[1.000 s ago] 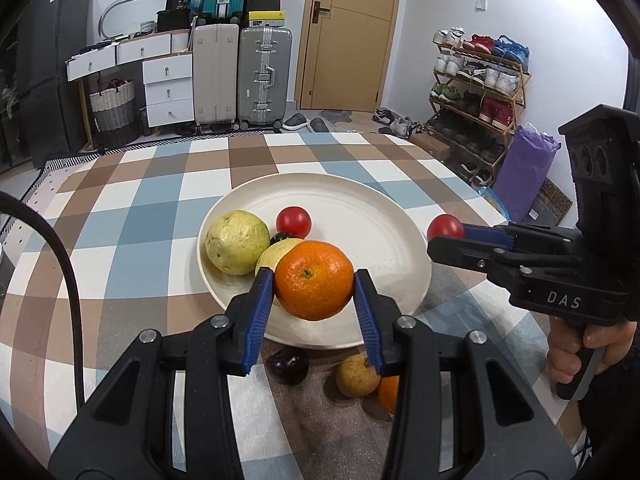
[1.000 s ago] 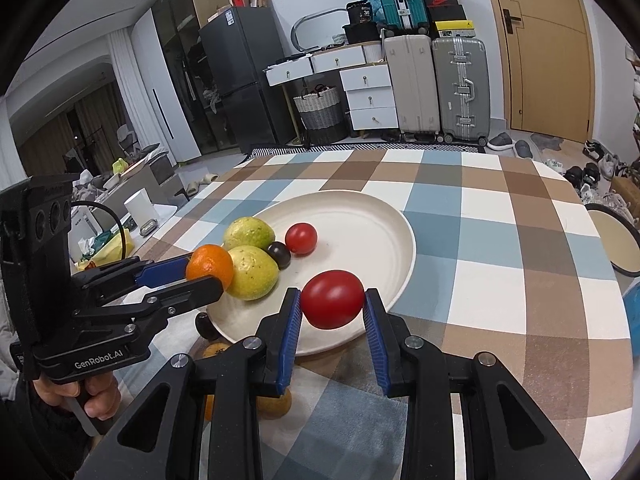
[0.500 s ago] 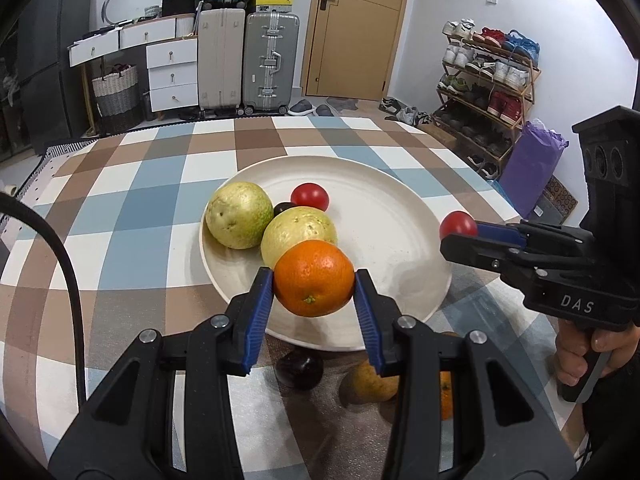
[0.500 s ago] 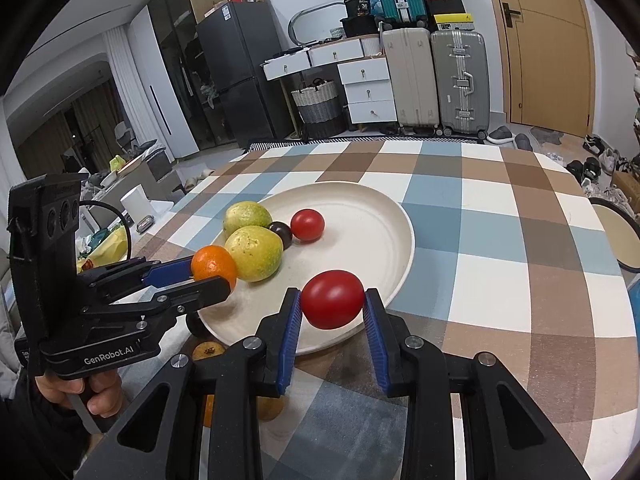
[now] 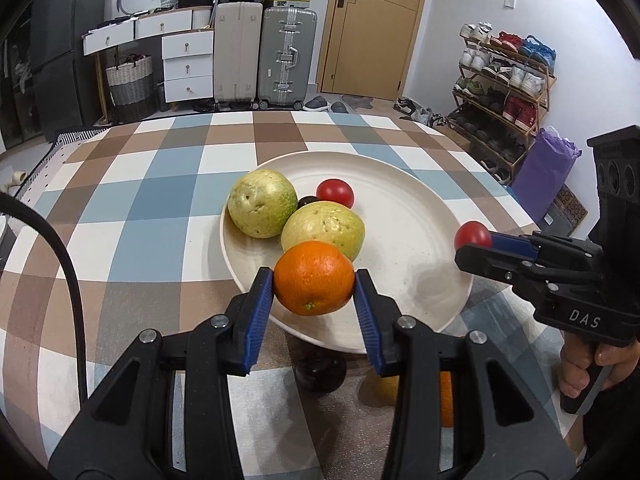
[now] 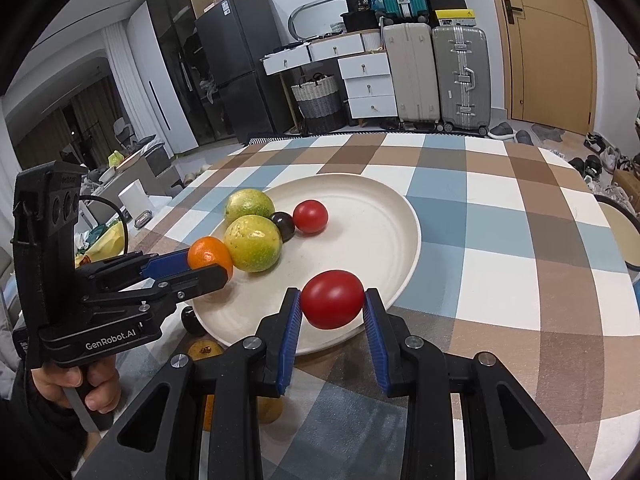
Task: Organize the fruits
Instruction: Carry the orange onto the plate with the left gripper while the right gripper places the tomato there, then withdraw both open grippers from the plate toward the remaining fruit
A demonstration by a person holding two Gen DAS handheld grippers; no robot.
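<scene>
Since a second ago my left hand-held gripper (image 5: 314, 280) has carried the round orange citrus fruit (image 5: 314, 278) further over the wide cream ceramic plate (image 5: 420, 216), close behind the nearer speckled green guava (image 5: 324, 226). Its pads clamp the fruit. My right hand-held gripper (image 6: 332, 302) grips a smooth red tomato (image 6: 332, 299) above the plate's near rim. I judge lowering each onto bare plate before releasing prevents rolling across the checked tabletop (image 5: 160, 200).

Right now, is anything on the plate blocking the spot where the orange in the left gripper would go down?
Partly. The orange hangs over the plate's near rim with a green fruit right behind it; bare plate lies to its right.
</scene>
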